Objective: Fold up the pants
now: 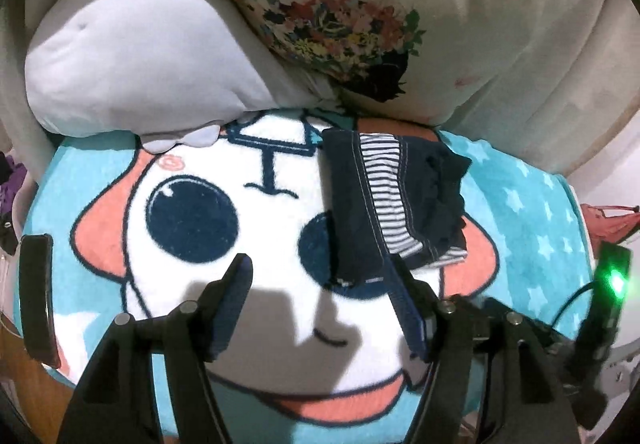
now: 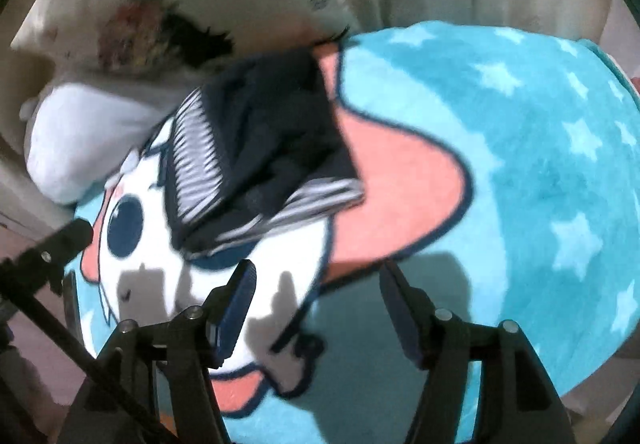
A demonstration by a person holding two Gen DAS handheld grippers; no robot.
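Note:
The small navy pants, folded into a compact bundle with a striped lining showing, lie on a turquoise cartoon blanket. My left gripper hovers just in front of them, open, with only blanket between its fingers; its right finger overlaps the bundle's near edge in the picture. In the right wrist view the pants look blurred and lie beyond my right gripper, which is open and holds nothing. Bare blanket lies under it.
A white plush cushion and a cream pillow with a floral print lie against the far edge of the blanket. A black device with a green light shows at the right edge. A black gripper part enters from the left.

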